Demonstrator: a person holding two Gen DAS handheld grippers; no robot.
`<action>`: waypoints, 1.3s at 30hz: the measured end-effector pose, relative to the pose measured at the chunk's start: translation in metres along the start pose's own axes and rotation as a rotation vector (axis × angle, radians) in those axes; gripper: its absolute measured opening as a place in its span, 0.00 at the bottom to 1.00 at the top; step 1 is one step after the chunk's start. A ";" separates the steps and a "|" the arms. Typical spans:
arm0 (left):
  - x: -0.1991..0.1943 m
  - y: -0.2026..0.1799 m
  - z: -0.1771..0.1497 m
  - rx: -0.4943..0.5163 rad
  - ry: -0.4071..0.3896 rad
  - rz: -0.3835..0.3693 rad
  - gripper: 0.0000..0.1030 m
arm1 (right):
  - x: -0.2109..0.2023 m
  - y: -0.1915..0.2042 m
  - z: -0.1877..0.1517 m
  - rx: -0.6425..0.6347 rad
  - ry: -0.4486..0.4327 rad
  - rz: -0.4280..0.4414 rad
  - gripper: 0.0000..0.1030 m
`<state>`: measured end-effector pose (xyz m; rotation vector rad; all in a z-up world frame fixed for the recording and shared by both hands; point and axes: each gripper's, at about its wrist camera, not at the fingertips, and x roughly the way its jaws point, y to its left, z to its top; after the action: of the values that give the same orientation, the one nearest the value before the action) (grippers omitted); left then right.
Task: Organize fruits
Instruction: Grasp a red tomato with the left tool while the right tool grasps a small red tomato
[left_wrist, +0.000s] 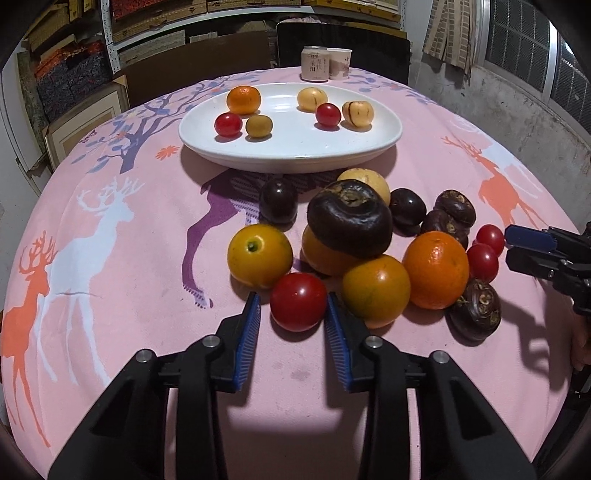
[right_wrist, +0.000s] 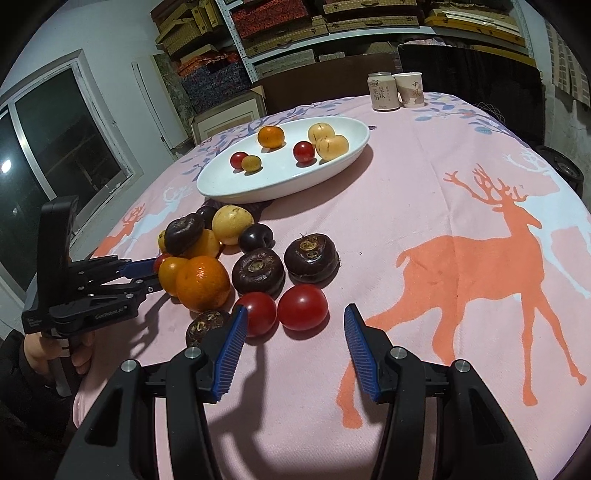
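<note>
A white oval plate (left_wrist: 369, 147) (right_wrist: 343, 166) holds an orange, two red tomatoes and small yellow fruits. In front of it lies a pile of loose fruit: oranges (left_wrist: 436, 269) (right_wrist: 202, 283), yellow fruits, dark plums and dark water chestnuts (left_wrist: 349, 218) (right_wrist: 312, 258). My left gripper (left_wrist: 293, 306) is open, its fingers on either side of a red tomato (left_wrist: 298, 301), apart from it. My right gripper (right_wrist: 293, 317) is open just in front of two red tomatoes (right_wrist: 303, 306), the left finger beside one tomato (right_wrist: 260, 313).
A pink deer-print cloth (right_wrist: 461, 221) covers the round table. A drink can (left_wrist: 314, 63) (right_wrist: 383, 91) and a paper cup (left_wrist: 340, 63) (right_wrist: 410, 89) stand at the far edge. Shelves with boxes stand behind.
</note>
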<state>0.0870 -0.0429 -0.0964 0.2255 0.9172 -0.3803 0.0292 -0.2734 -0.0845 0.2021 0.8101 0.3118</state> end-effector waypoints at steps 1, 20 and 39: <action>0.000 0.000 0.000 -0.002 -0.002 -0.005 0.33 | 0.000 0.002 0.000 -0.011 -0.002 -0.001 0.53; -0.009 0.018 -0.010 -0.100 0.006 -0.030 0.27 | 0.014 0.007 0.012 -0.055 0.065 -0.110 0.39; -0.003 0.009 -0.004 -0.067 0.014 0.003 0.47 | 0.026 0.013 0.014 -0.168 0.119 -0.108 0.30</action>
<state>0.0861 -0.0327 -0.0967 0.1684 0.9421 -0.3448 0.0538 -0.2527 -0.0892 -0.0175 0.9042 0.2900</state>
